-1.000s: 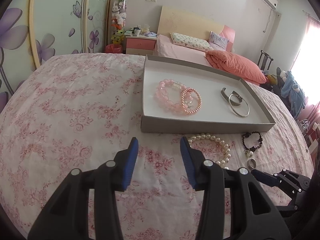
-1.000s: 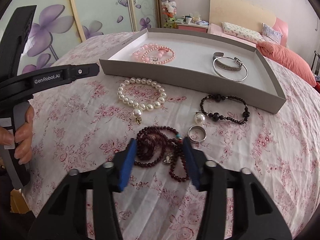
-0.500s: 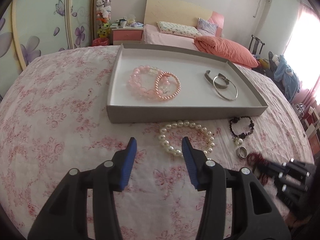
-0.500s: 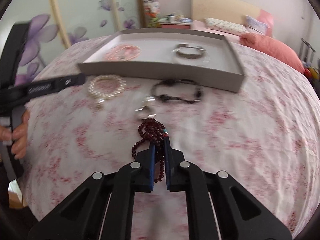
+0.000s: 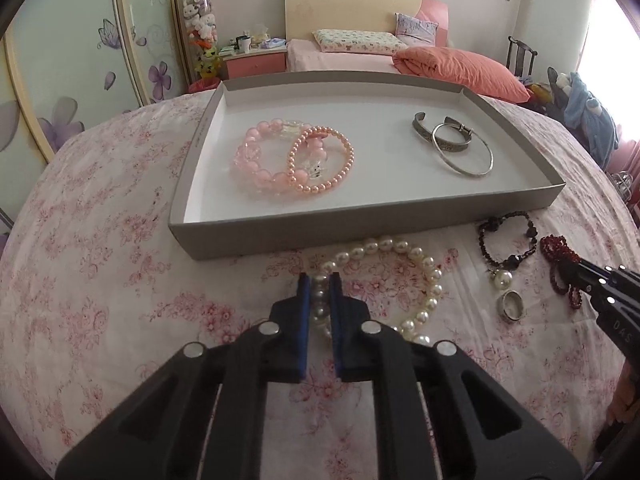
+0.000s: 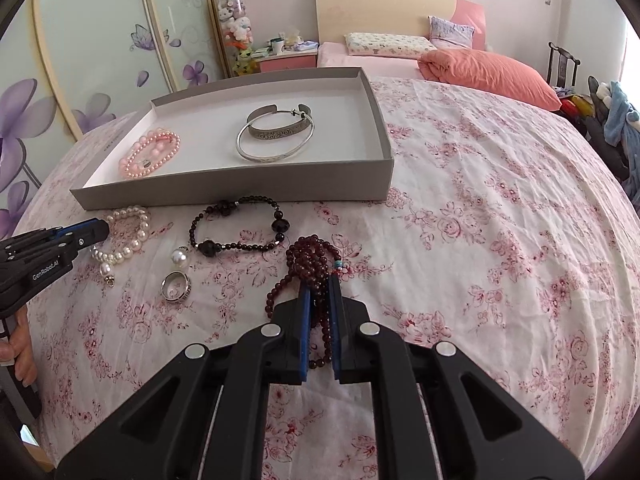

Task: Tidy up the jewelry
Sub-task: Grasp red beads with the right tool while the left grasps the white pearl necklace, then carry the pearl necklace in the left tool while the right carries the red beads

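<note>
Since a second ago, swung across the floral bedspread (image 5: 100, 280) onto the white pearl bracelet (image 5: 416, 268): left tool (image 5: 319, 280), whose jaws have just been closing, now pinching one side of that pearl loop between its blue pads, the gripped beads half hidden. Also shifted: right tool (image 6: 319, 286), clamped on the dark red bead strand (image 6: 310, 256), bunched loops spilling ahead of the tips and one loop hanging down between the pads, partly covered by them. On the bed near the strand, still loose: black bead bracelet (image 6: 236, 224), a single large pearl (image 6: 180, 257) and a silver ring (image 6: 175, 286). Behind them, the grey shallow box (image 5: 280, 232), holding two pink bead bracelets (image 5: 292, 158) overlapping each other and two silver bangles (image 5: 456, 144), likewise overlapping. In the right wrist view, near wall of the box hiding the lower edge of the pink pair; at the left edge, the other tool cut off by the frame, with fingers of a hand (image 6: 18, 344) only partly visible. In the left wrist view, the red strand reduced to a small tangle at the far right, its clasp not made out.
</note>
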A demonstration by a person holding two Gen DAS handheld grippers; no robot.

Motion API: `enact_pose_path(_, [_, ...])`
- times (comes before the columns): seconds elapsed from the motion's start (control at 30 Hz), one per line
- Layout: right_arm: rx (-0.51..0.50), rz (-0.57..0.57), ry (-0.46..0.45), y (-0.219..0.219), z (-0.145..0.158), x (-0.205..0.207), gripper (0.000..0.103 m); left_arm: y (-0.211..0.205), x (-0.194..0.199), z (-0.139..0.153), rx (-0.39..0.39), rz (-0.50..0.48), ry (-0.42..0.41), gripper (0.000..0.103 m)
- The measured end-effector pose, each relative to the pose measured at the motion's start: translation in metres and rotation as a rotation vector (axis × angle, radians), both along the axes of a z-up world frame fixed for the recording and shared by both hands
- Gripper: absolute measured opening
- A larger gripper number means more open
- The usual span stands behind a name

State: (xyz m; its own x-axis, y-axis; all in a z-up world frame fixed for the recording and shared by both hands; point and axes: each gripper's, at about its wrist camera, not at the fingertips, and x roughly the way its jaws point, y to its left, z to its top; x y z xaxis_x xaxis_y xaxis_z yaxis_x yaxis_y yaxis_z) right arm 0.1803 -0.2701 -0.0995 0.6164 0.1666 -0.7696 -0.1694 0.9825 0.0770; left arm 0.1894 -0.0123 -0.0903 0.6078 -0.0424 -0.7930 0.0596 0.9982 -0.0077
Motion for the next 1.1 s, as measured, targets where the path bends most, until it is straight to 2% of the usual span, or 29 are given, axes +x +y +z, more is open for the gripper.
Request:
enact_pose_path(0.27, [0.000,0.003,-0.001,0.003,0.001,0.002,0.009,0.028,-0.009,0.001,0.026,0.061,-0.007,0.010])
enact_pose_path(0.57, [0.006,0.003,0.000,0.007,0.002,0.005,0.009,0.056,-0.015,0.002,0.008,0.132,-0.020,0.011])
enact_pose_path(0.8, [0.001,0.003,0.000,0.009,0.001,0.006,0.010,0.052,-0.016,0.002,0.011,0.107,-0.019,0.022])
enact_pose_path(0.93, [0.008,0.003,0.001,0.009,0.001,0.006,0.010,0.052,-0.016,0.002,-0.002,0.104,-0.019,0.020])
enact_pose_path(1.0, [0.013,0.003,0.002,0.008,0.001,0.006,0.010,0.052,-0.016,0.002,-0.007,0.102,-0.019,0.014])
enact_pose_path(1.1, [0.018,0.002,0.002,0.007,0.001,0.005,0.010,0.051,-0.015,0.002,-0.010,0.096,-0.019,0.011])
